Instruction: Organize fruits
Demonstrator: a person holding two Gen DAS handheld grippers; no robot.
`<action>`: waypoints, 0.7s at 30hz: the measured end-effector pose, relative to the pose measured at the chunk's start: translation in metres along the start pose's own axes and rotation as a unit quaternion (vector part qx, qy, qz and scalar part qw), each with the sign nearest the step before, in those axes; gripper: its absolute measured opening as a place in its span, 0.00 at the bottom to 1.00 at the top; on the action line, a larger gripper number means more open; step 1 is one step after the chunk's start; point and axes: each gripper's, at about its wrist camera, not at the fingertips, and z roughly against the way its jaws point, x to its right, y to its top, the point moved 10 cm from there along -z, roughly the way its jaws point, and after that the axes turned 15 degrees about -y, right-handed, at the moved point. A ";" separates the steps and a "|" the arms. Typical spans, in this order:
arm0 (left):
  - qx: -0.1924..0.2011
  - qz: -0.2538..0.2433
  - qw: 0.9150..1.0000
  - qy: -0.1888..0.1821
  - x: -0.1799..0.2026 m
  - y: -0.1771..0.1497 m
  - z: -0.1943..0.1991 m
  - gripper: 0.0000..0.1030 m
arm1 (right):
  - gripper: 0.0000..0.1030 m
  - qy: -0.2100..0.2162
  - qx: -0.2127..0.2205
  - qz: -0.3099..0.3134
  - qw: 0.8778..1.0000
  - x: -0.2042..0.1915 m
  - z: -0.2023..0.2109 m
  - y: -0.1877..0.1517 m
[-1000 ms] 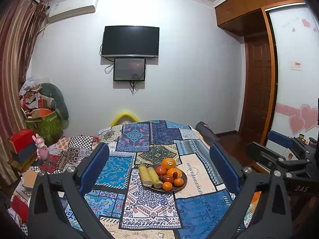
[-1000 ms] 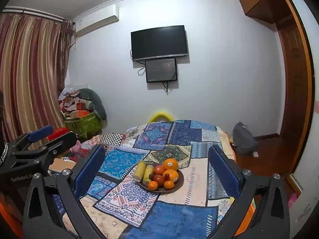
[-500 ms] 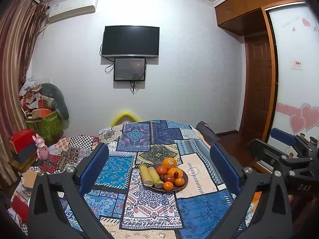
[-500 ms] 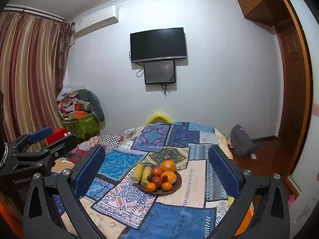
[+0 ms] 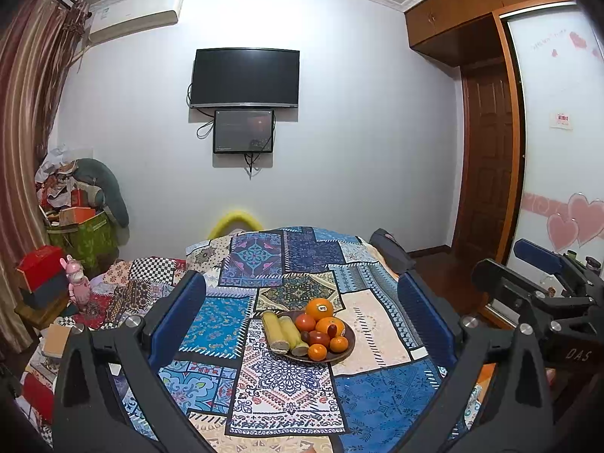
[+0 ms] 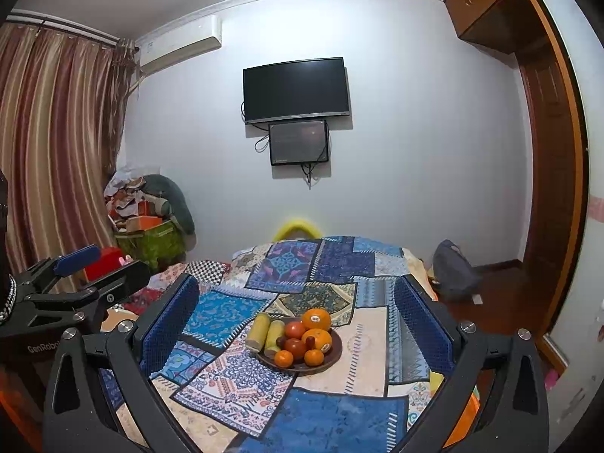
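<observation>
Both grippers hang well above the bench with their jaws spread wide and holding nothing. In the left wrist view the left gripper (image 5: pixel 302 317) frames the fruit plate (image 5: pixel 349 341) between its blue ribbed pads, the plate lying well beyond the fingertips, just right of the frame's centre. In the right wrist view the right gripper (image 6: pixel 296 317) frames the same plate (image 6: pixel 336 355) at lower centre, likewise well apart from the pads.

The plate is a shallow, dark brown round dish. On it lie two pale yellow-green cylindrical pieces (image 5: pixel 281 330) side by side along its left edge, two large glossy oranges (image 5: pixel 319 308) with small stickers at the back, smooth red round fruits (image 5: pixel 305 322) in the middle, and small mandarins (image 5: pixel 317 352) at the front.

Under the plate spreads a patchwork cloth (image 5: pixel 287 381) of blue, cream and teal printed panels. The right gripper's black frame (image 5: pixel 536 302) shows at the right edge of the left wrist view, and the left gripper's frame (image 6: pixel 71 294) at the left edge of the right wrist view.
</observation>
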 end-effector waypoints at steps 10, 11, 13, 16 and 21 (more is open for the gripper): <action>0.000 0.001 1.000 -0.007 0.001 0.000 -0.001 1.00 | 1.00 -0.006 0.005 0.002 1.000 0.001 0.003 0.001; 0.000 0.001 1.000 -0.006 0.001 0.001 -0.001 1.00 | 1.00 -0.007 0.005 0.003 1.000 0.001 0.003 0.001; 0.001 0.003 1.000 -0.009 0.001 0.001 -0.001 1.00 | 1.00 -0.007 0.005 0.004 1.000 0.000 0.002 0.001; 0.000 0.006 1.000 -0.012 0.001 0.001 -0.001 1.00 | 1.00 -0.007 0.006 0.003 1.000 0.000 0.002 0.002; 0.002 0.001 1.000 -0.009 0.001 0.001 -0.001 1.00 | 1.00 -0.008 0.006 0.003 1.000 0.001 0.002 0.003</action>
